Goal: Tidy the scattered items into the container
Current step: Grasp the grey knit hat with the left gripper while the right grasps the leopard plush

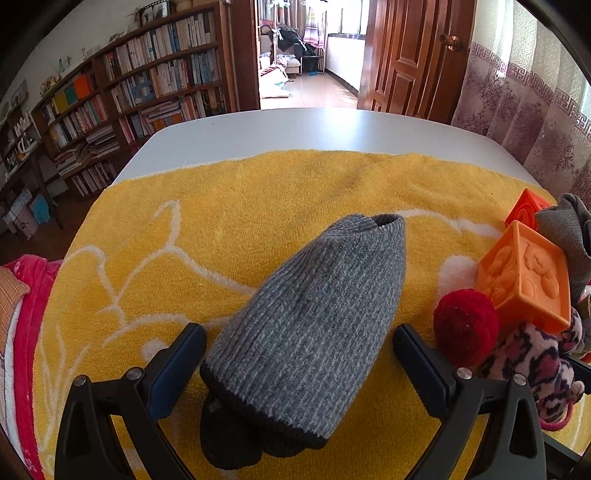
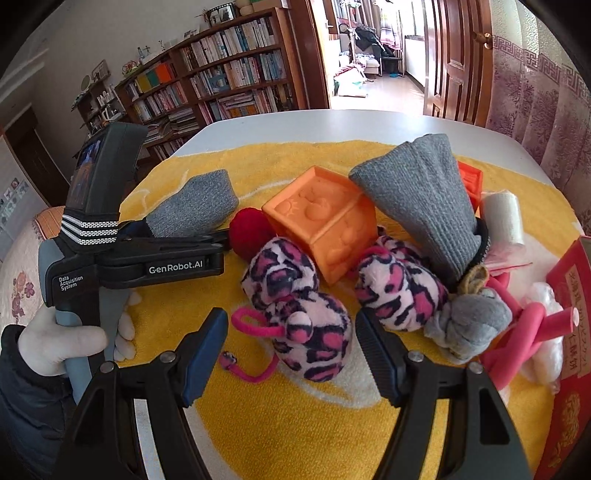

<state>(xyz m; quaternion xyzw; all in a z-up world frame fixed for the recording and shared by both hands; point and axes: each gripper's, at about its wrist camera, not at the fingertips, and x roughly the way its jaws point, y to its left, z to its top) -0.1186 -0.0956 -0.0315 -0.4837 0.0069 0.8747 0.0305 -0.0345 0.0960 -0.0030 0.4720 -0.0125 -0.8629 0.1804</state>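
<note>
Both grippers, left gripper [image 1: 299, 354] and right gripper [image 2: 291, 339], are standing apart; we are straddling the grey knitted glove [image 1: 310, 325] and the leopard-print plush [image 2: 306, 325], centring before squeezing.

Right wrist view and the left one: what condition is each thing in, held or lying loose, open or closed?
Left gripper: open, astride the grey knitted sock, not pinching.
Grey knitted sock: flat on the yellow towel.
Right gripper: open, empty.
Pink leopard-print plush toy: lying loose.
Orange embossed rubber cube: tilted, resting.

I'm in a lived-in home. Packed bookshelves [image 1: 147, 85] line my wall, and a wooden door [image 1: 410, 55] opens onto a room with a clothes rack [image 1: 314, 26].
</note>
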